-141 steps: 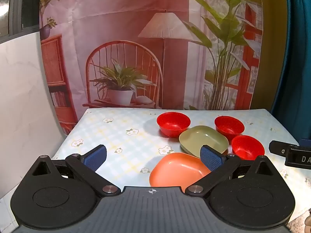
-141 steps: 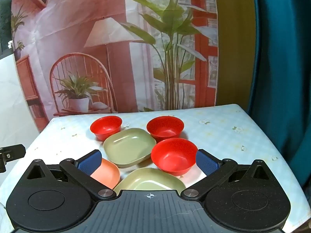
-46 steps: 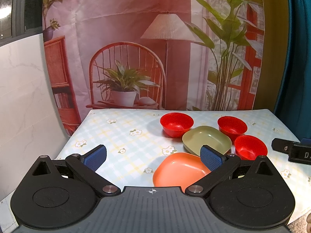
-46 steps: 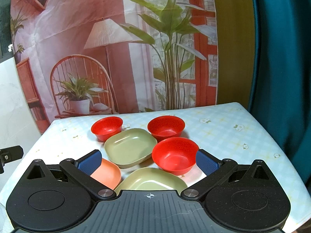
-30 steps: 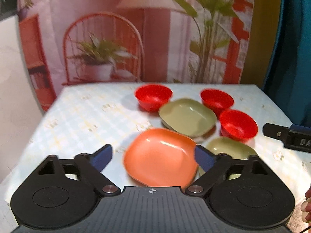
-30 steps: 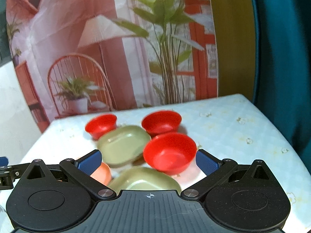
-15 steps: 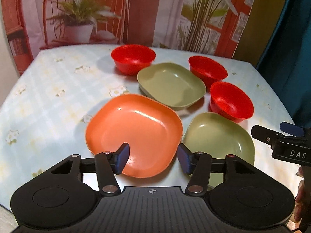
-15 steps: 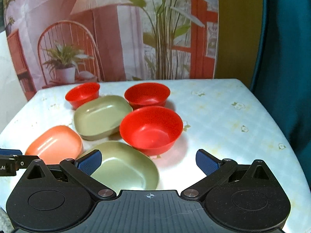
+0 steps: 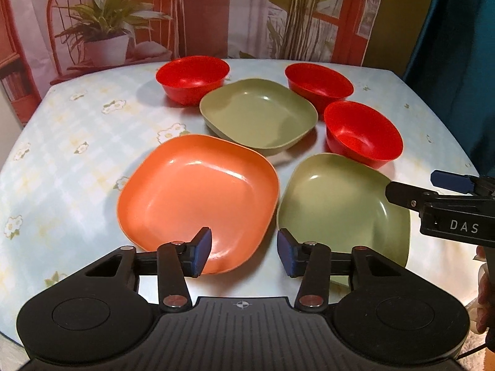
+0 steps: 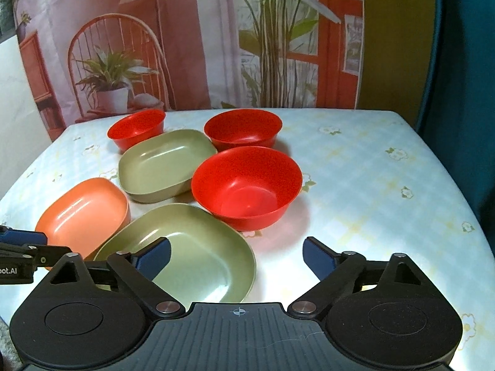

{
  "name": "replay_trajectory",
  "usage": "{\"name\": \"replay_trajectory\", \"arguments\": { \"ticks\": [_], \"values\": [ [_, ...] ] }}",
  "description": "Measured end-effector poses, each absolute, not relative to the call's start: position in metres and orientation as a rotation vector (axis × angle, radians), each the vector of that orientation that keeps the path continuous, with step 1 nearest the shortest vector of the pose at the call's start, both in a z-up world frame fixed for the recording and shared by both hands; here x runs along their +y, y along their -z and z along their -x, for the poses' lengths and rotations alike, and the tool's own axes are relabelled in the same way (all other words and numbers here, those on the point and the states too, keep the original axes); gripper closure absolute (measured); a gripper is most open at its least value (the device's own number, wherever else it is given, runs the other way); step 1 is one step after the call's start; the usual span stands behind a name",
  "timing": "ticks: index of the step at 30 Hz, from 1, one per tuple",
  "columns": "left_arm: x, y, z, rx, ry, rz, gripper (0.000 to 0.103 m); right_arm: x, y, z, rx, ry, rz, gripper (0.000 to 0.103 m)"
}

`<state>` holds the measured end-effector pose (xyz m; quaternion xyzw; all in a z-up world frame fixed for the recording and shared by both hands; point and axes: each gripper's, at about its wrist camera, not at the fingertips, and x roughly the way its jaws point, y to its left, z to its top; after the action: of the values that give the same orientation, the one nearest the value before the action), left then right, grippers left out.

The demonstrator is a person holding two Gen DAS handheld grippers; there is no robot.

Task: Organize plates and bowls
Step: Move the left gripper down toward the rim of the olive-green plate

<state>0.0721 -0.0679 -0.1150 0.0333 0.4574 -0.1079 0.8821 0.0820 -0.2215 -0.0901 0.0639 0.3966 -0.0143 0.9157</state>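
- The left gripper (image 9: pixel 244 252) is hanging low over the near right corner of the orange plate (image 9: pixel 198 198), its jaws just having been closing; they are partly drawn in but not pinching, with the plate's corner rim lying in the gap between them.
- The right gripper (image 10: pixel 236 256) is hovering over the near edge of the near green plate (image 10: pixel 198 253), jaws wide but just having begun narrowing; its left finger is sitting over the plate's inside, its right finger over bare tablecloth (image 10: pixel 371 185), and nothing is gripped.
- All six dishes are sitting apart on the table, none stacked: the orange plate beside the near green plate, the far green plate (image 9: pixel 258 113) behind them, the near red bowl (image 10: pixel 246 187) just behind the near green plate, and two more red bowls (image 9: pixel 193 78) (image 9: pixel 318 83) at the back.
- Judging by this, the work is at its opening step: each tool is lining up on a plate rim for a first pickup.
- The next move is calling for each tool to straddle its rim, one pad inside and one outside, before pinching; the shallow, glossy walls look likely to slip from a light bite.
- After that, one plate is probably going onto another, so the lift needs to clear the neighbouring rim.
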Motion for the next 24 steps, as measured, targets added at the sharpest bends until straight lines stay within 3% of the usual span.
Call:
{"name": "replay_trajectory", "arguments": {
  "ticks": [9,24],
  "values": [
    [-0.0687,0.1201,-0.0725,0.969,0.259,-0.032,0.064,-0.2264,0.0920,-0.0799,0.813,0.014,-0.152,0.018],
    [-0.0640,0.1224,-0.0693,0.975,0.303,0.037,0.068,-0.2265,0.0955,-0.0772,0.817,0.018,-0.144,0.024]
  ]
}}
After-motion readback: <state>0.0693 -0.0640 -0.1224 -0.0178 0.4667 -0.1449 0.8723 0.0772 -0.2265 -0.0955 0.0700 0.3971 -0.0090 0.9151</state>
